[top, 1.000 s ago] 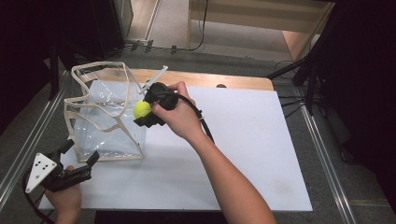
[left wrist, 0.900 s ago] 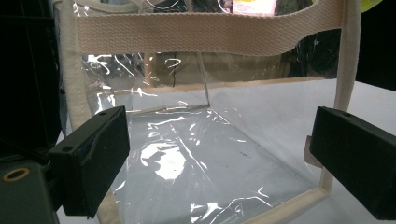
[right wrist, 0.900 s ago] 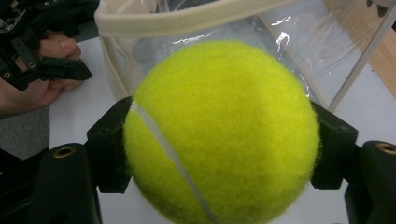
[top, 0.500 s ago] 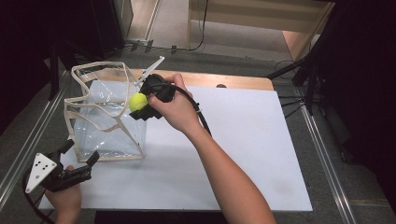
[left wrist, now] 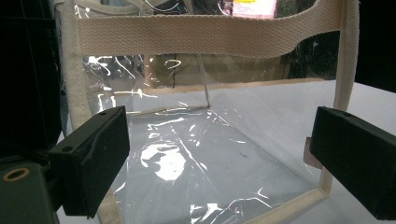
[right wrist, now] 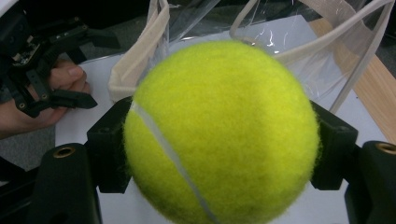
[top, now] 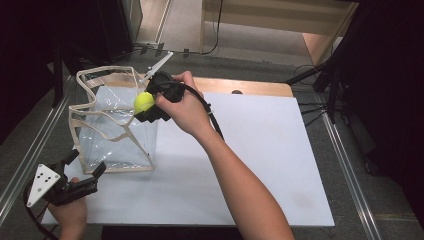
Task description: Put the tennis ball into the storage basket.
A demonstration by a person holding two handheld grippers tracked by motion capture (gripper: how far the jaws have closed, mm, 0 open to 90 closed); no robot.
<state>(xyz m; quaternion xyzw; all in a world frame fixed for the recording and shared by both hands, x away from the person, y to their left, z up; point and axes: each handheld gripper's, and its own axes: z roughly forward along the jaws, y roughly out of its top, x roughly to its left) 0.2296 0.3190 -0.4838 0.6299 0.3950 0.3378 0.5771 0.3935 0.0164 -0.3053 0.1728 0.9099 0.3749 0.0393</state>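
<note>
Over the clear bag (top: pixel 112 130), the right tongs (top: pixel 147 105) clamp a tennis ball (top: pixel 144 101), likely for dropping in; left tongs (top: pixel 85 175) wait wide beside the bag on the bench (top: pixel 260 165).

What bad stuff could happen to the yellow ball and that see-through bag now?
1. The right tool grips the tennis ball at the clear bag's edge; let go too early and the ball might hit the cream rim and roll off across the white board.
2. The bag is floppy, and the left tool hangs open in front of it without holding it, so a bump could tip it.
</note>
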